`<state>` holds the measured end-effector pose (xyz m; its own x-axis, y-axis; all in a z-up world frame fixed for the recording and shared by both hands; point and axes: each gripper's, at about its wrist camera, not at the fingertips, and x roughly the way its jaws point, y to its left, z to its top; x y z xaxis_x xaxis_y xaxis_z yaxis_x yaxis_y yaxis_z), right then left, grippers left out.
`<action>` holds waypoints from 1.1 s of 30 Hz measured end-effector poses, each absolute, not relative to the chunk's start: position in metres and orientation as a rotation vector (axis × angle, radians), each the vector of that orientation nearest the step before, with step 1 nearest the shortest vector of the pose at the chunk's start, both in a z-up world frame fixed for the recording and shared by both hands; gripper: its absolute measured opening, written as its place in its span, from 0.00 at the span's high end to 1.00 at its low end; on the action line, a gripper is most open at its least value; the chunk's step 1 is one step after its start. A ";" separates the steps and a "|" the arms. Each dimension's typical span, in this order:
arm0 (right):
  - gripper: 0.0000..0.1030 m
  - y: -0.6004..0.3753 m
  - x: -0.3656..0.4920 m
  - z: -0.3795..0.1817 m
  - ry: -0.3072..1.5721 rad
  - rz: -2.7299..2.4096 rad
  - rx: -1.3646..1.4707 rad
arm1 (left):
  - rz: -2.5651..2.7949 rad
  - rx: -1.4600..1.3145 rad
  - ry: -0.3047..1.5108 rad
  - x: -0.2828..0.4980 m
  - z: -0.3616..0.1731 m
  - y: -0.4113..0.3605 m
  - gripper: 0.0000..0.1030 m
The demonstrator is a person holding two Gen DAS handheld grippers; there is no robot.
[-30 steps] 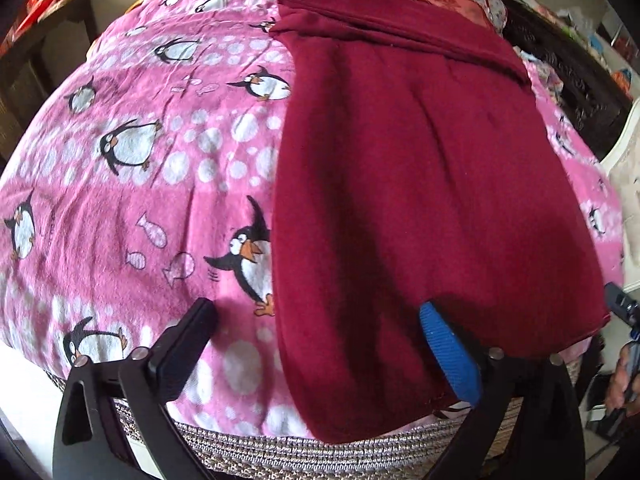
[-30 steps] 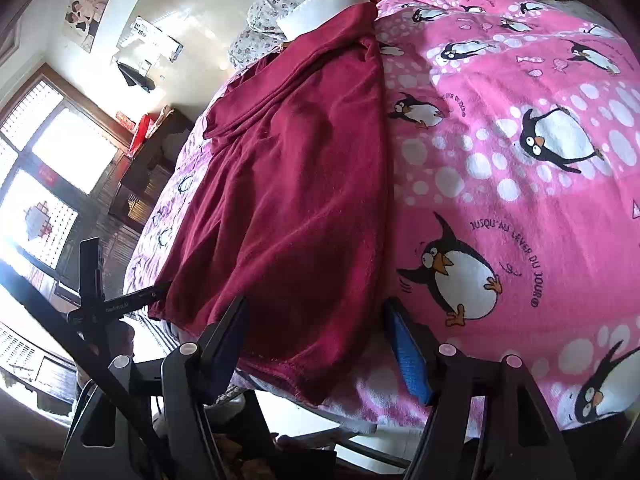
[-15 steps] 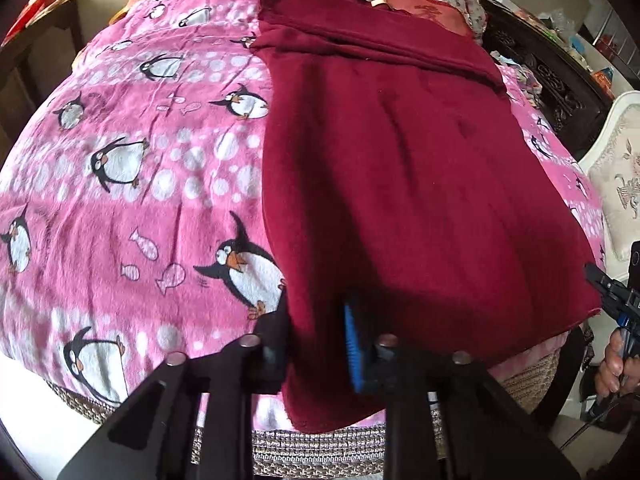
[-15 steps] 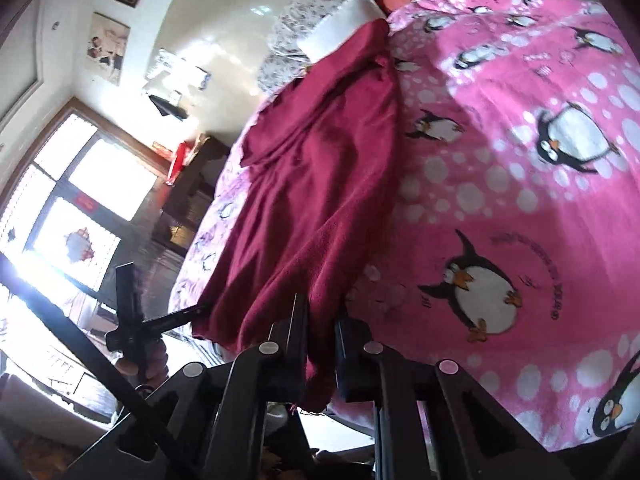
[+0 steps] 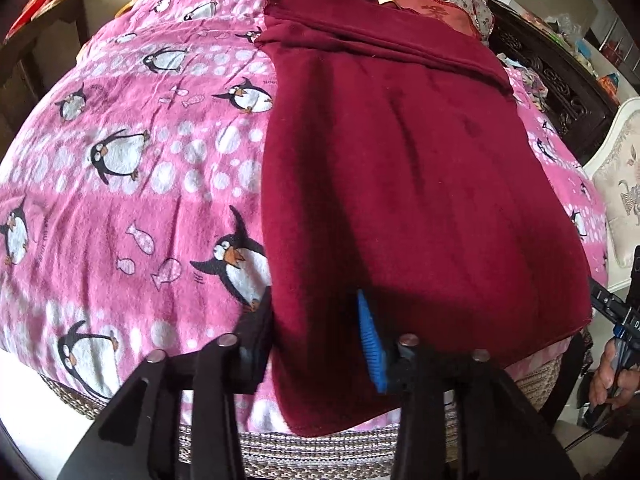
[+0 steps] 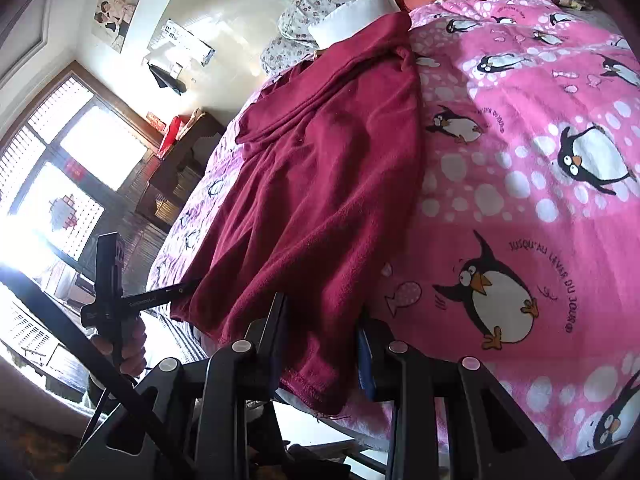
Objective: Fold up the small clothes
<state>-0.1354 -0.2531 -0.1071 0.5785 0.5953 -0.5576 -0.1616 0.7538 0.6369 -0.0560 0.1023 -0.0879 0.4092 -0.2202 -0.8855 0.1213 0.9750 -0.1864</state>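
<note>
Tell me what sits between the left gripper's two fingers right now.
The near corner of the maroon cloth lies between the fingers of the left gripper, draped over the edge of the penguin bedspread. The left wrist view shows it; the jaws have just been opening.

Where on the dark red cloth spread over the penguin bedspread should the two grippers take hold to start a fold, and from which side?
Probably at the two near corners of the dark red cloth, from the foot of the bed. That hem hangs free over the bedspread edge, so fingers can straddle it. The left gripper and right gripper already straddle those corners, jaws reopening after closing.
</note>
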 end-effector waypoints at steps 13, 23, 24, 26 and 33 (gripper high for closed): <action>0.67 -0.254 -0.131 -0.109 0.857 0.485 0.567 | -0.220 -0.067 1.125 -0.059 -0.089 0.094 0.40; 0.64 -0.254 -0.129 -0.112 0.840 0.490 0.560 | -0.196 -0.077 1.161 -0.072 -0.089 0.110 0.24; 0.63 -0.254 -0.128 -0.112 0.841 0.491 0.564 | -0.193 -0.073 1.163 -0.072 -0.089 0.109 0.24; 0.63 -0.255 -0.127 -0.112 0.842 0.492 0.566 | -0.192 -0.074 1.163 -0.072 -0.087 0.110 0.24; 0.77 -0.253 -0.129 -0.107 0.829 0.512 0.541 | -0.213 -0.043 1.128 -0.069 -0.087 0.102 0.67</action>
